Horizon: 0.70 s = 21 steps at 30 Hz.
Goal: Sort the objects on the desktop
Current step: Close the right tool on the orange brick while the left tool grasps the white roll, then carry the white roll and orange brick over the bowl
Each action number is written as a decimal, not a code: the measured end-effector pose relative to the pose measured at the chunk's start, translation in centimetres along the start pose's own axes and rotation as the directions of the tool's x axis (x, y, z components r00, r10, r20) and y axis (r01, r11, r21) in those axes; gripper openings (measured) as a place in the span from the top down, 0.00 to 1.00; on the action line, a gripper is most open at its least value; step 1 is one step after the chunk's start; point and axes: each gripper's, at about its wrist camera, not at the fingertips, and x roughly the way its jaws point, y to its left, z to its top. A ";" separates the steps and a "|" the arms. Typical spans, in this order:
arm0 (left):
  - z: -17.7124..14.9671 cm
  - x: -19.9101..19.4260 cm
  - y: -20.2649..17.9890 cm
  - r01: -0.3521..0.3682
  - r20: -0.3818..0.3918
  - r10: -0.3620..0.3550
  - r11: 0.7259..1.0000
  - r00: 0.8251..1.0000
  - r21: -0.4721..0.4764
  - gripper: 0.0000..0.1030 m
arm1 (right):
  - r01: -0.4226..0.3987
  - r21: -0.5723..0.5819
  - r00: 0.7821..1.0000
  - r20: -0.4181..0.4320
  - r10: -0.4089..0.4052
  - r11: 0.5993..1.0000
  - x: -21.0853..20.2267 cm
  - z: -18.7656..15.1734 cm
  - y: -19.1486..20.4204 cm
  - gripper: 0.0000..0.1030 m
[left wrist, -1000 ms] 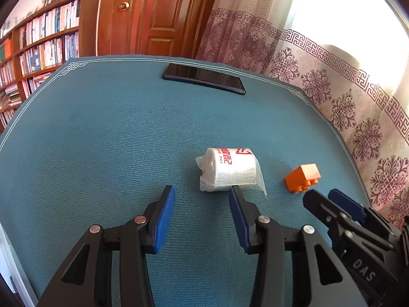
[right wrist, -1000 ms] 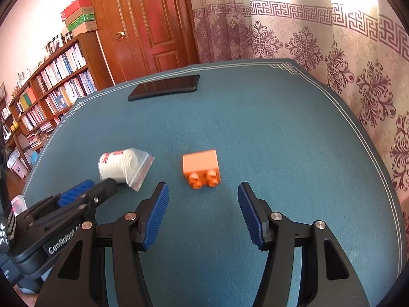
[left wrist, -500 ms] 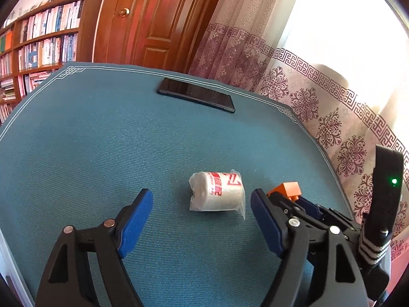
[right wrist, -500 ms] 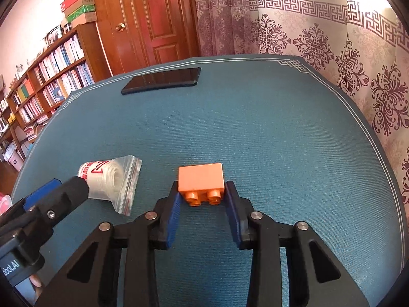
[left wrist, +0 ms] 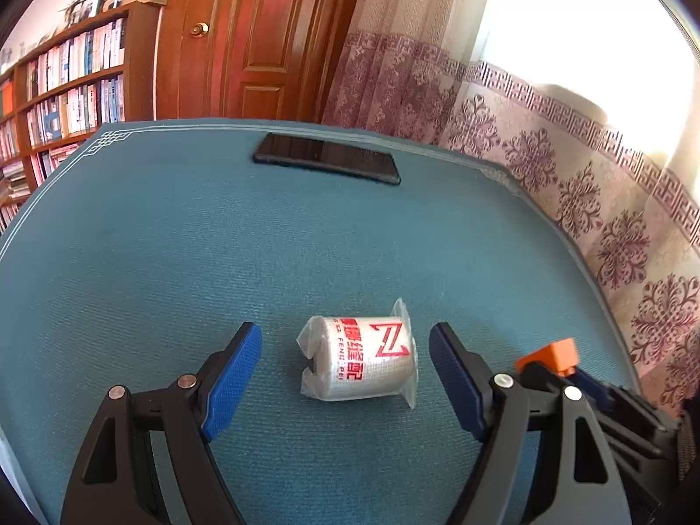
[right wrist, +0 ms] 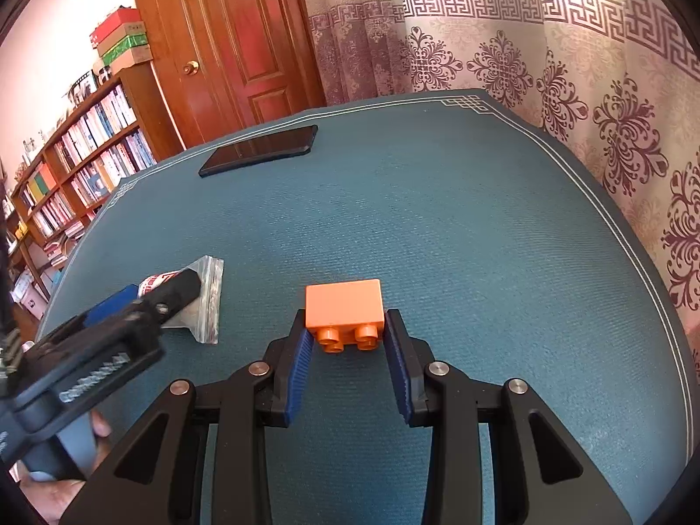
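A white roll with red print, sealed in a clear plastic bag (left wrist: 358,361), lies on its side on the teal table mat (left wrist: 175,262). My left gripper (left wrist: 345,350) is open, one blue pad on each side of the roll and neither touching it. An orange toy brick (right wrist: 343,308) sits studs toward the camera between the blue pads of my right gripper (right wrist: 348,328), which is shut on it. In the left wrist view the brick (left wrist: 551,352) shows just right of the roll. The right wrist view shows the left gripper (right wrist: 131,319) over the bagged roll (right wrist: 205,297).
A black phone (left wrist: 326,162) lies flat near the mat's far edge, also seen as the phone (right wrist: 258,151) in the right wrist view. Patterned curtains (right wrist: 568,65) hang along the right side. A wooden door and bookshelves (left wrist: 65,78) stand behind. A hand (right wrist: 57,481) holds the left gripper.
The right gripper moved forward and shut on the orange brick. The left gripper opened wider and shifted right, so the roll now lies between its fingers.
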 end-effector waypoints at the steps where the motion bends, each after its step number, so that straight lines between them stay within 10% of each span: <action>1: -0.1 0.4 -0.1 0.000 -0.022 0.000 1.000 1.000 0.002 0.20 | 0.000 0.003 1.000 0.002 0.000 1.000 -0.2 -0.1 -0.1 0.65; 6: -0.3 0.5 0.7 0.009 -0.031 -0.010 1.000 0.999 -0.028 0.27 | 0.002 0.009 1.000 0.001 -0.002 1.000 -0.6 -0.6 -0.3 0.65; 9: -0.4 0.4 0.7 0.024 -0.030 -0.025 1.000 0.999 -0.020 0.49 | 0.002 0.009 1.000 -0.006 -0.002 1.000 -0.7 -0.8 -0.3 0.65; 21: -0.7 -1.1 1.4 -0.017 0.006 0.018 0.999 1.000 -0.035 0.51 | 0.007 -0.017 1.000 -0.017 -0.007 1.000 -2.2 -2.2 0.8 0.65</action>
